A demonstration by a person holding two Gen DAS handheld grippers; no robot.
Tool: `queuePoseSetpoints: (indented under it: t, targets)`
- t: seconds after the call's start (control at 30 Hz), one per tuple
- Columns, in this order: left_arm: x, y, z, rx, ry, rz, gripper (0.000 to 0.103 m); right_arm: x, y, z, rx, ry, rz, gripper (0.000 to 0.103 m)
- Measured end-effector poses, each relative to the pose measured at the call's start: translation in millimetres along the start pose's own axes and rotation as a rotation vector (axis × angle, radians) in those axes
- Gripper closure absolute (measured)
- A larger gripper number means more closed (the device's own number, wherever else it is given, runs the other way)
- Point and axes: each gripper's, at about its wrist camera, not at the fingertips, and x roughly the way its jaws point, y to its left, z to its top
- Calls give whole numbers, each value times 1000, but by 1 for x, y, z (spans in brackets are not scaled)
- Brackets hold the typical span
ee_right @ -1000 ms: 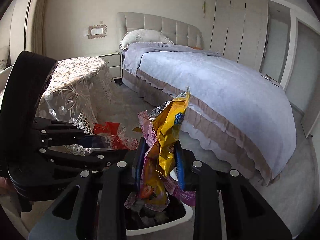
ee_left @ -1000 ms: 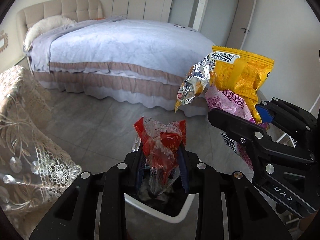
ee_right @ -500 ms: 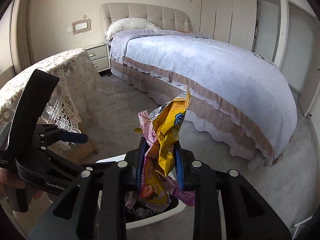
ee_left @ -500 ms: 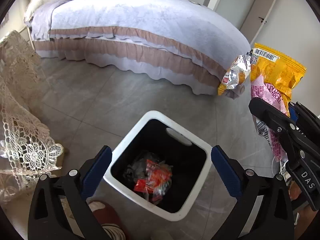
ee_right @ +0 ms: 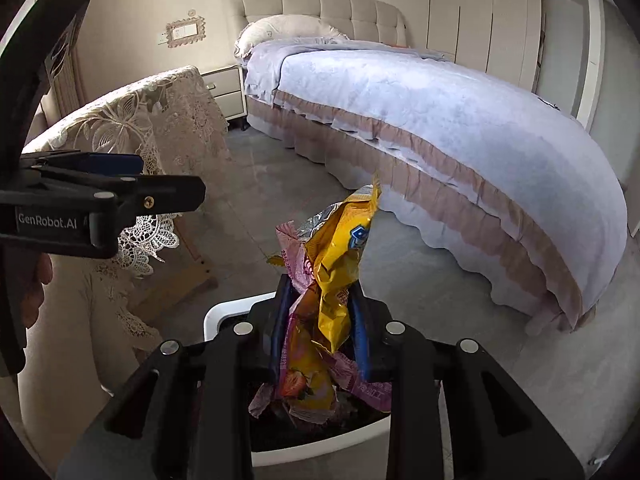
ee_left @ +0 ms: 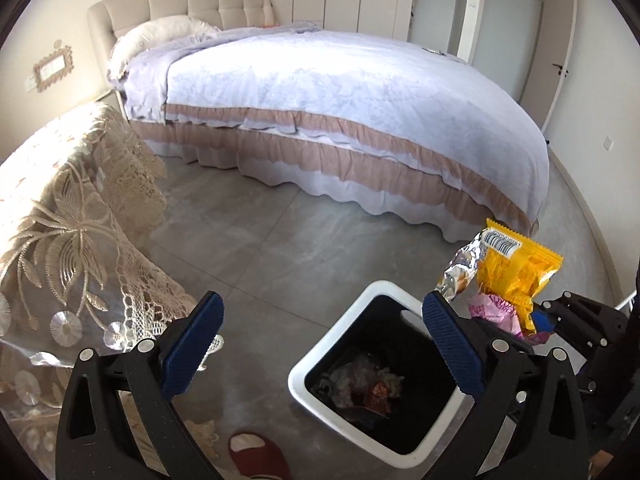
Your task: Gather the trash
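Observation:
A white bin (ee_left: 316, 364) with a black inside stands on the floor, with a red wrapper (ee_left: 378, 392) and other trash lying in it. My left gripper (ee_left: 320, 332) is open and empty, above and left of the bin. My right gripper (ee_right: 320, 312) is shut on a bunch of snack wrappers (ee_right: 340, 264), yellow and pink, held just above the bin (ee_right: 224, 312). The wrappers (ee_left: 516, 268) and the right gripper (ee_left: 576, 320) also show in the left wrist view, at the bin's right side. The left gripper (ee_right: 120, 184) appears at the left in the right wrist view.
A bed (ee_left: 360, 92) with a lilac cover fills the back. A table under a lace cloth (ee_left: 68, 220) stands at the left. A red slipper (ee_left: 256, 456) lies on the grey tile floor (ee_left: 280, 248) near the bin. A nightstand (ee_right: 224, 92) is beside the bed.
My left gripper opened and dropped the red wrapper into the bin, then tilted up and shifted left. My right gripper keeps hold of the snack wrappers over the bin.

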Motion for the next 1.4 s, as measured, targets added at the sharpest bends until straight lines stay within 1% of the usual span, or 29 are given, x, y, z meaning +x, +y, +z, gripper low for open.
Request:
queuePoseSetpoints:
  t: [0.03, 0.07, 0.1, 0.17, 0.27, 0.33, 0.43, 0.57, 0.73, 0.83, 1.0, 1.13, 1.4]
  targets:
    - [-1, 1, 0, -3, 0, 2, 5, 4, 3, -3, -14, 22, 6, 48]
    - [-2, 3, -1, -5, -1, 6, 5, 10, 6, -5, -33, 54, 11, 9]
    - [-3, 3, -2, -8, 0, 8, 5, 15, 9, -8, -51, 80, 4, 5]
    - [-2, 5, 2, -11, -3, 9, 5, 21, 12, -13, -83, 100, -29, 4]
    - [-6, 8, 3, -12, -15, 18, 5, 19, 12, -12, -90, 93, -35, 4]
    - [-8, 10, 4, -20, -23, 17, 5, 9, 9, -7, -76, 47, -34, 4]
    - [-14, 14, 6, -31, -37, 18, 5, -7, 7, 6, -65, -31, -55, 4]
    - [-31, 22, 10, -43, -74, 23, 5, -30, 4, 25, -46, -133, -78, 5]
    - [-56, 38, 15, -76, -123, 48, 5, -50, 8, 46, -28, -216, -71, 4]
    - [-73, 49, 17, -86, -164, 90, 5, -60, 15, 58, -29, -263, -64, 4]
    - [-103, 67, 13, -113, -224, 132, 5, -80, 35, 77, -49, -339, -26, 4]
    - [-126, 84, 7, -141, -265, 170, 5, -93, 57, 92, -91, -388, 4, 4]
    - [-173, 127, -5, -240, -343, 223, 5, -114, 109, 119, -155, -471, 85, 4]
